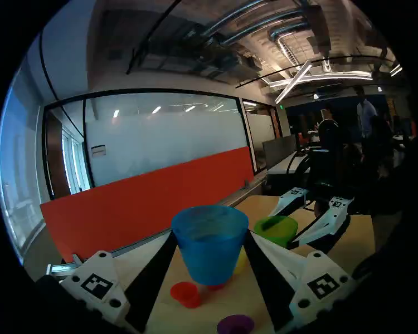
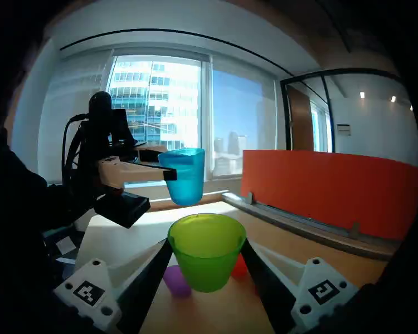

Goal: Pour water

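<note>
Translucent tapered blue cup (image 1: 210, 245), seemingly plastic

Left gripper view: purple cup (image 1: 235, 324) is cut off by the lower edge; a yellow item (image 1: 241, 261) is largely hidden behind the blue cup (image 1: 210, 243). Right gripper view: purple cup and a red item (image 2: 239, 267) are partly hidden behind the green cup (image 2: 207, 250). Water level cannot be told.

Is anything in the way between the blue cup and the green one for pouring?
Nothing visible does. In the right gripper view the blue cup hangs up beyond the green cup, with just open air between them.
</note>
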### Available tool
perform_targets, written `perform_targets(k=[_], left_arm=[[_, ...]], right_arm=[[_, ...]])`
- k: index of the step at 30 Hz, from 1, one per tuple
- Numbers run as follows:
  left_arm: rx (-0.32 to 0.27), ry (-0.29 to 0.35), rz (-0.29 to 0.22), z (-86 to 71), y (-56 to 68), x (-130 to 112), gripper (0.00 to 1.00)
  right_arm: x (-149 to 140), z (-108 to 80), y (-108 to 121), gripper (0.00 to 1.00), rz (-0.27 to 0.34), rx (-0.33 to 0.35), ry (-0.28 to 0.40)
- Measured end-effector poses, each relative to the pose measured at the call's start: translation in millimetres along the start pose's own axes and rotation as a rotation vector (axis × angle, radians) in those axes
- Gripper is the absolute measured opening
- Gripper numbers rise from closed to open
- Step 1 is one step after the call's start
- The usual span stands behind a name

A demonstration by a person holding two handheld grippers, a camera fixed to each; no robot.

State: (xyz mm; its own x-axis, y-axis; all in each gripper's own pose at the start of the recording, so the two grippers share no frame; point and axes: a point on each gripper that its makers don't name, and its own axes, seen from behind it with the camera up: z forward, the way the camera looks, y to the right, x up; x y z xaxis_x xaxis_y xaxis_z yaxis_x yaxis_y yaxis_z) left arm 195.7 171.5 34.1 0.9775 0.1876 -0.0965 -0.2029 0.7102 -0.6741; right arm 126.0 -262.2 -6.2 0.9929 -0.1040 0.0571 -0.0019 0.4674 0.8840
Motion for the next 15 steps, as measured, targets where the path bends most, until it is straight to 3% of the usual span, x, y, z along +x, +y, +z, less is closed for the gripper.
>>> perform_targets(k=[15], left_arm=[[0.006,-0.005,0.014,-3.1,-2.6,1.1,0.85]], right_arm=[[2.3,3.4,-0.2,0.92,-0.004,0.001,0.003]])
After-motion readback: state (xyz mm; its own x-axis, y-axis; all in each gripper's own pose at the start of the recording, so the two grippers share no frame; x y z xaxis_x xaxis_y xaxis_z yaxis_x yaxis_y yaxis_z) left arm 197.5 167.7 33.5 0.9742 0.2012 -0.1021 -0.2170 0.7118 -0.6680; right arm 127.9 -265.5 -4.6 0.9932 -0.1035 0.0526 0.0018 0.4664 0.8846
